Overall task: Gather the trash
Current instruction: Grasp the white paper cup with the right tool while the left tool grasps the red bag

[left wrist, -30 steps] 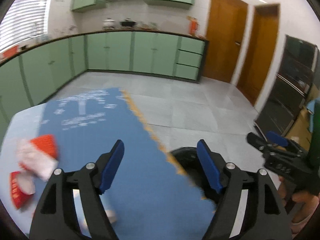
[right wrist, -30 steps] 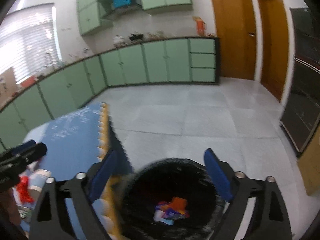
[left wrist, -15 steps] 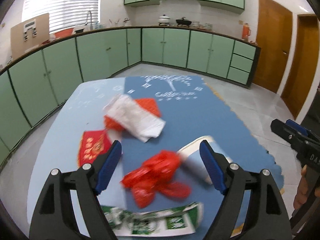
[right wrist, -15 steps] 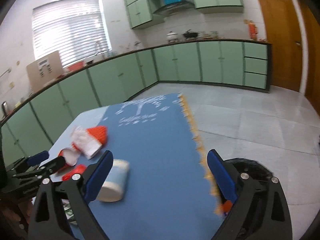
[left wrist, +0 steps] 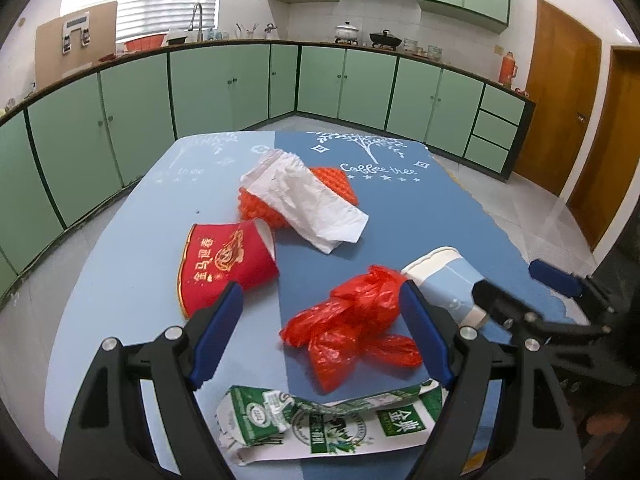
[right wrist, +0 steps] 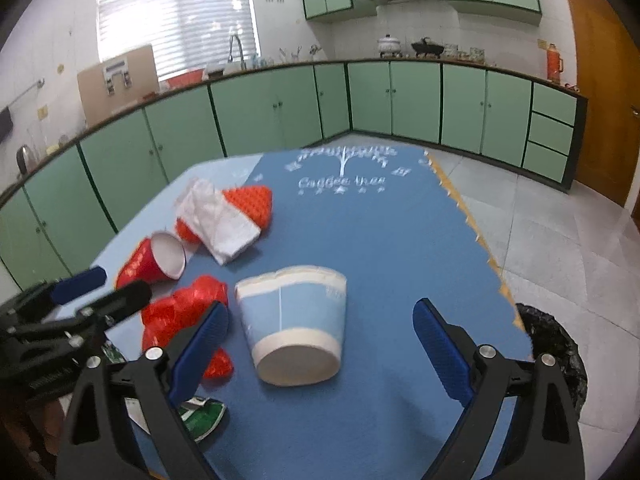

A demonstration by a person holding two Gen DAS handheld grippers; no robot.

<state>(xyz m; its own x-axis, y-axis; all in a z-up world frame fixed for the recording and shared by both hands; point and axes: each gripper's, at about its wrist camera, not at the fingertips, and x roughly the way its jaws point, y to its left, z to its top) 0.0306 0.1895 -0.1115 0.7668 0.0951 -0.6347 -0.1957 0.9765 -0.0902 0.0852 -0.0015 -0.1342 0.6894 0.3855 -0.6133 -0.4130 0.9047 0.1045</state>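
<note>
Trash lies on the blue table (left wrist: 400, 208). My left gripper (left wrist: 320, 328) is open above a crumpled red plastic bag (left wrist: 352, 320), which shows in the right wrist view (right wrist: 180, 312) too. A flattened green and white carton (left wrist: 328, 416) lies below it. A red paper cup (left wrist: 224, 264) lies on its side at the left. White tissue (left wrist: 308, 200) lies over an orange foam net (left wrist: 336, 184). My right gripper (right wrist: 320, 332) is open around a light blue paper cup (right wrist: 296, 324) lying on its side. The black bin (right wrist: 556, 348) stands at the table's right edge.
Green kitchen cabinets (left wrist: 224, 84) run along the back and left walls. Wooden doors (left wrist: 560, 92) stand at the right. Grey tiled floor (right wrist: 560, 220) lies to the right of the table. Each gripper shows in the other's view, the right one (left wrist: 532, 300) and the left one (right wrist: 80, 292).
Both grippers swung from over the bin and floor back to the table. The left now hangs over the red bag, and the right frames the blue cup closely.
</note>
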